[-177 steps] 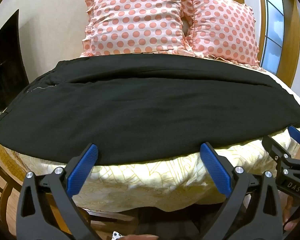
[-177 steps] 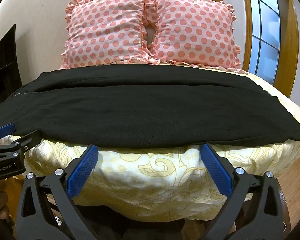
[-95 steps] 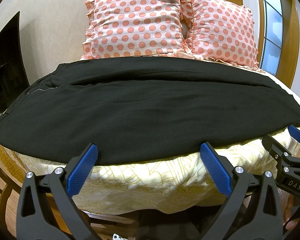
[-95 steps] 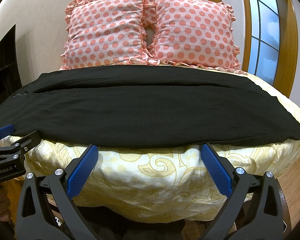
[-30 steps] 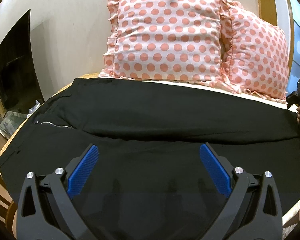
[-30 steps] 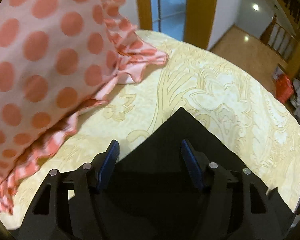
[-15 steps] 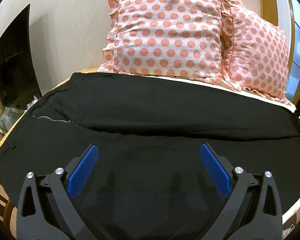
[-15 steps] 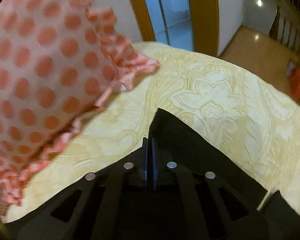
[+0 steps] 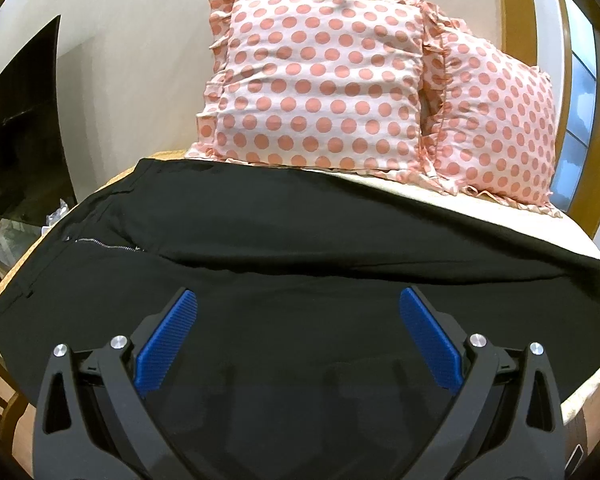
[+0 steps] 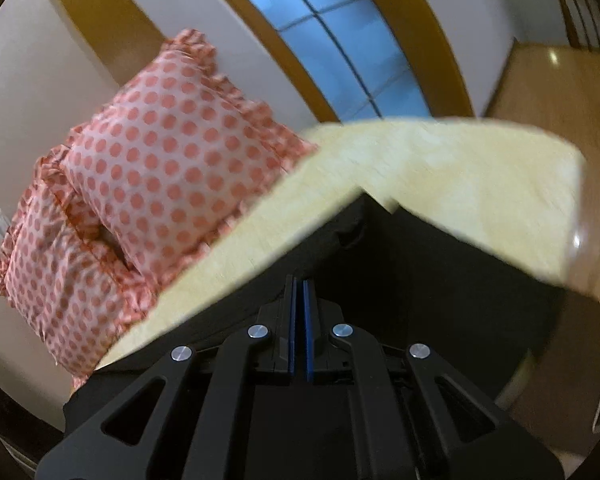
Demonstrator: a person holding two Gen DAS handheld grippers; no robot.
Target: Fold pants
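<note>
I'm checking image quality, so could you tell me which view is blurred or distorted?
Right wrist view: motion-smeared bedspread and pillows, while the shut right tongs stay sharp. Left wrist view: crisp, but fisheye bends the black pants.

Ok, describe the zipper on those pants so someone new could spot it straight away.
Find the bed with two polka-dot pillows; black pants lie across it. Near their left end, a short silver zipper is the only metallic line on the dark cloth.

Bed w/ pale yellow cover is spread w/ black pants across its width; two polka-dot pillows are propped at head.
</note>
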